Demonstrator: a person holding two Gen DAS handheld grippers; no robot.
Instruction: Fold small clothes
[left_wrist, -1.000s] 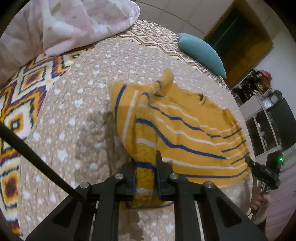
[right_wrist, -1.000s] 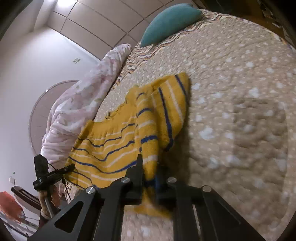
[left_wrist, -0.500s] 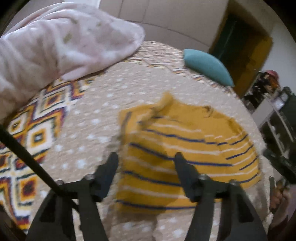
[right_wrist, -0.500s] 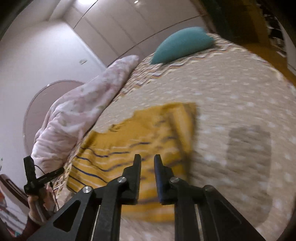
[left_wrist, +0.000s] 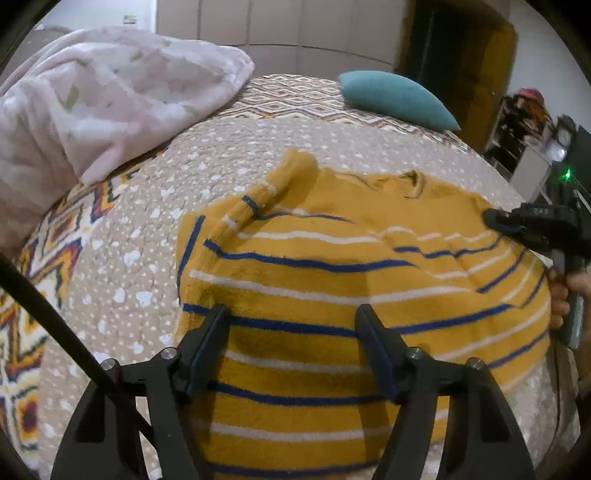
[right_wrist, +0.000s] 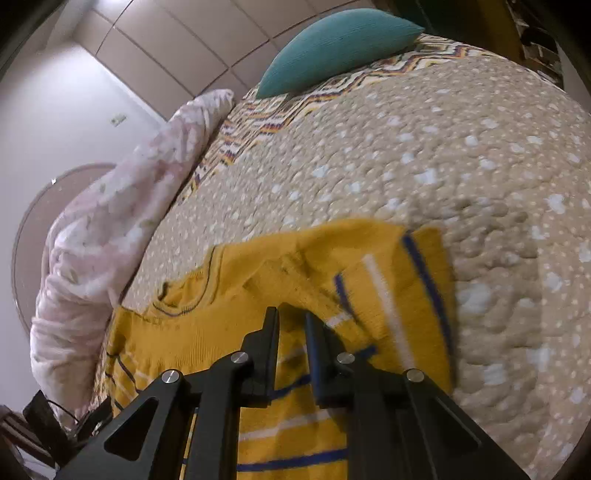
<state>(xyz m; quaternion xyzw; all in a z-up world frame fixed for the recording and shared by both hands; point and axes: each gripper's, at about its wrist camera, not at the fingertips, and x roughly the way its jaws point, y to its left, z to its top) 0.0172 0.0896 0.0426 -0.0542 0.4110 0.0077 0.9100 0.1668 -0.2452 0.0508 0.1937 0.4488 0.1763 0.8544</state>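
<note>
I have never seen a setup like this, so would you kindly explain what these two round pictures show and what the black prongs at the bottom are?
There is no robot here: a person holds a two-finger grasping tool in each hand, and a wide-angle camera on each tool looks forward along its fingers, hence the round, bent pictures. One picture is from the left tool, whose jaws stand wide and are opening with nothing gripped. The other is from the right tool, whose jaws are nearly together and closing, and hold nothing that I can see. In the left view you can also see the right tool and the hand holding it. Both hover over a yellow striped sweater lying on a dotted bedspread, one sleeve folded in. A teal cushion and a pink blanket lie further back.
</note>
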